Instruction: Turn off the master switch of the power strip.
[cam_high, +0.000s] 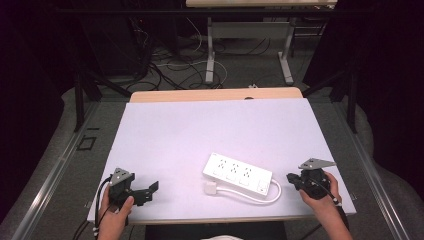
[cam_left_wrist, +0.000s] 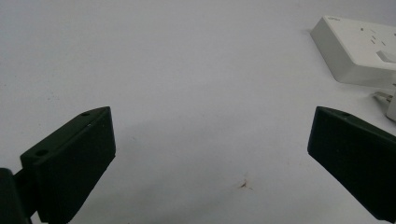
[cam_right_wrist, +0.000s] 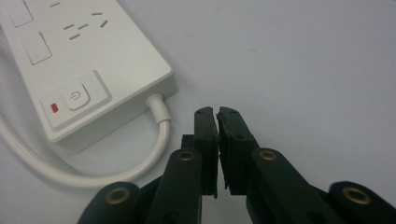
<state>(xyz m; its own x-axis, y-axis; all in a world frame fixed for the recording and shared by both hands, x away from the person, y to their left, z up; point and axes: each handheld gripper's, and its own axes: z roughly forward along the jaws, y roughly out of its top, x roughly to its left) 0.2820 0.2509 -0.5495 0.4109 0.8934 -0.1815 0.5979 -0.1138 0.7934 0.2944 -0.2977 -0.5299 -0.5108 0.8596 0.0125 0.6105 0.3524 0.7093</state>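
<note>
Table: a white top (cam_high: 200, 130) is laid over a pale wooden edge (cam_high: 215, 94) at the far side.
Floor: grey carpet (cam_high: 250, 75) is strewn with loose black and white cables (cam_high: 165, 67).
Furniture: a second desk on white metal legs (cam_high: 210, 50) is set behind.
Surround: black frame bars (cam_high: 79, 100) and dark curtains are seen at both sides.
Light: the tabletop is lit evenly from above.

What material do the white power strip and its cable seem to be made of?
Power strip: probably hard plastic with a smooth, slightly glossy white finish; its edges look moulded and crisp, and the sockets and button are neatly recessed. Cable: likely a flexible rubbery or vinyl sheath, since it curves softly in a loop.
</note>
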